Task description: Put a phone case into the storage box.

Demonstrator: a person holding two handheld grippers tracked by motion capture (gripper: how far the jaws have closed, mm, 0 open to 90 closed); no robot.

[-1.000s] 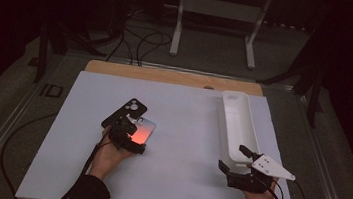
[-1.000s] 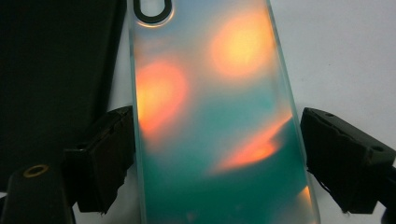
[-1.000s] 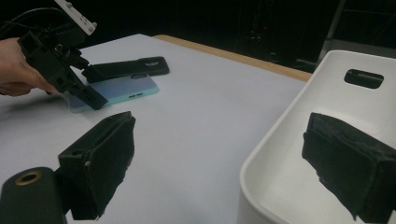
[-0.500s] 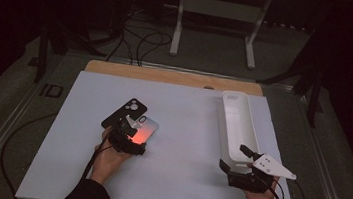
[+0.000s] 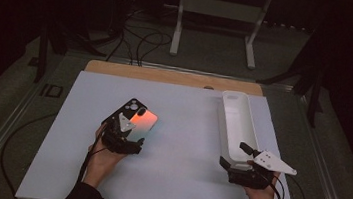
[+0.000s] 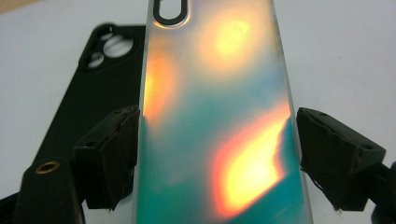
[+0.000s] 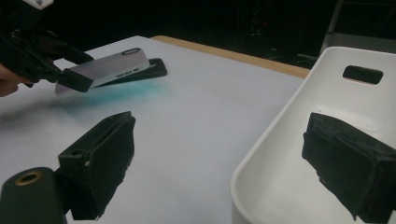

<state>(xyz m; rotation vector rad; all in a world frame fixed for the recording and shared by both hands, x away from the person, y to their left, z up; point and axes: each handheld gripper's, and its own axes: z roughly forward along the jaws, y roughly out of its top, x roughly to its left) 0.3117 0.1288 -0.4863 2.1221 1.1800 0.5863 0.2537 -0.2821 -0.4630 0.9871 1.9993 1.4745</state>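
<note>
Iridescent phone case (image 6: 215, 116) sits clamped edge to edge in the left gripper (image 6: 217, 154), lifted off the table (image 5: 180, 180) above a black case (image 6: 88, 93), while the right gripper (image 7: 224, 163) gapes empty astride the white tray's (image 7: 299, 121) rim.

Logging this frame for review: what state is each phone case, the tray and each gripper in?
Iridescent phone case: gripped by its long edges, lifted off the table, tilted.
Black phone case: lying flat on the table, untouched.
White tray: upright, nothing seen inside.
Left gripper: closed on the iridescent phone case.
Right gripper: open, straddling the tray's near rim.
</note>
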